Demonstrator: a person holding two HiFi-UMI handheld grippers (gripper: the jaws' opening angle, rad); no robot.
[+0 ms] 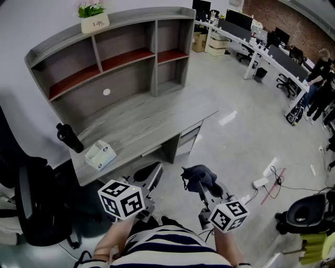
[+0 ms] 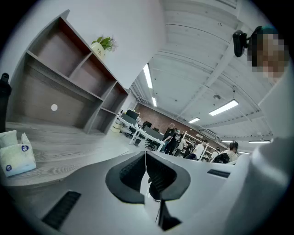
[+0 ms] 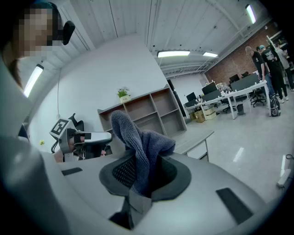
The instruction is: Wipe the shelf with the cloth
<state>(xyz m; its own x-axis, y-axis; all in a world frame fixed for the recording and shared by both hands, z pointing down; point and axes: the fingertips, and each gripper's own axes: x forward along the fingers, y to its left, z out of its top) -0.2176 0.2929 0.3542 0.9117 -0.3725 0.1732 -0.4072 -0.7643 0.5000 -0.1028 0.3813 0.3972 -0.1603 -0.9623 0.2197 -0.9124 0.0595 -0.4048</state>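
The grey wooden shelf [image 1: 120, 57] with red-lined upper compartments stands on a desk [image 1: 152, 123] ahead of me; it also shows in the left gripper view [image 2: 69, 78] and the right gripper view [image 3: 154, 110]. A dark blue cloth [image 1: 199, 175] [image 3: 138, 137] sticks up bunched from my right gripper [image 1: 201, 189] [image 3: 140, 174], which is shut on it, held in front of the desk, well short of the shelf. My left gripper [image 1: 146, 177] [image 2: 146, 172] is beside it, jaws pressed together with nothing between them.
A tissue box [image 1: 100, 155] [image 2: 16, 156] and a black bottle [image 1: 69, 138] sit at the desk's left end. A potted plant [image 1: 93, 15] tops the shelf. A black chair [image 1: 36, 209] stands at left. A power strip [image 1: 260, 182] lies on the floor; people stand at far desks.
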